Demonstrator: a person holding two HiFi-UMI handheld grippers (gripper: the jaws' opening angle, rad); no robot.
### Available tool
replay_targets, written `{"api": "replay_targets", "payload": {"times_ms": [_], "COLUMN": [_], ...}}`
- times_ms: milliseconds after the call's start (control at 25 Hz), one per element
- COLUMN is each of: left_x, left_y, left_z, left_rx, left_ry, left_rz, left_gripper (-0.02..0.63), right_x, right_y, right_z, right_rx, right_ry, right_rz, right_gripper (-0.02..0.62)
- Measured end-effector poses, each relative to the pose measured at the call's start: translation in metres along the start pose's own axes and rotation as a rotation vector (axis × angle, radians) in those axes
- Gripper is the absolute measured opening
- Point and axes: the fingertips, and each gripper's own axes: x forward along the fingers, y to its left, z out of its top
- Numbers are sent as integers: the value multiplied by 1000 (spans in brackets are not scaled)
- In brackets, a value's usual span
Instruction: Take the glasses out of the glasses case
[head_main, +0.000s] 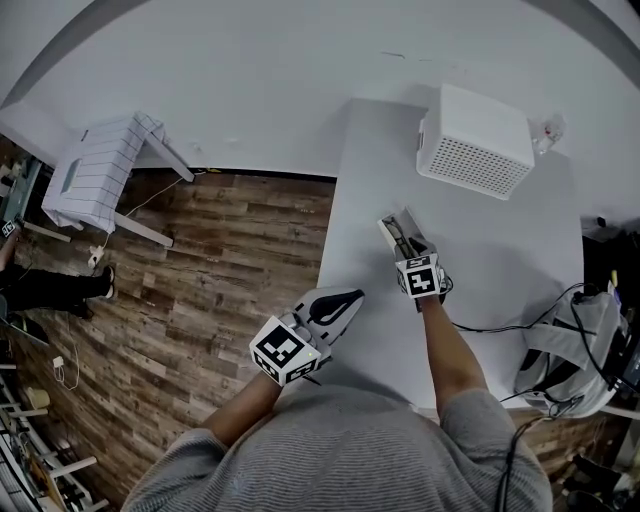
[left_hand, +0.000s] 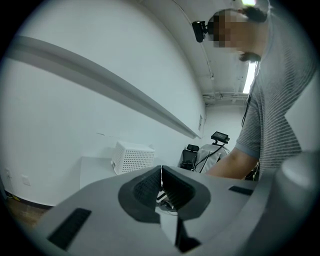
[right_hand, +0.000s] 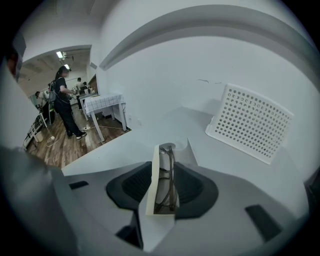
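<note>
— What do we see at the left?

— Our left forearm slants in from below. The left gripper (head_main: 345, 300) hangs at the near left edge of the worktop (head_main: 490, 240) and points about level. Its fingers are pressed together with nothing between them.

— And moving right?

— Our right forearm reaches straight ahead, and the right gripper (right_hand: 162, 167) tips steeply down over the glasses case (right_hand: 153, 192). The case is open on the worktop, and the fingers are clamped against its two long sides. The glasses (right_hand: 170, 172) are folded inside it.

— Anything beyond that?

— We see a white perforated box (head_main: 475, 140) farther back and to the right. It stands on the worktop near the wall, well apart from the case.
</note>
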Motion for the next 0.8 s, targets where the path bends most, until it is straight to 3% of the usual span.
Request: {"api": "replay_targets", "payload": {"times_ms": [800], "left_x": [34], "left_y": [11], "left_z": [-10], "left_rx": [-22], "left_ry": [33], "left_rz": [-43], "left_gripper": [14], "right_x": [26], "right_y": [-14], "right_z": [-19], "right_rx": [2], "right_ry": [127], "right_rz": [-47], "right_gripper": [95]}}
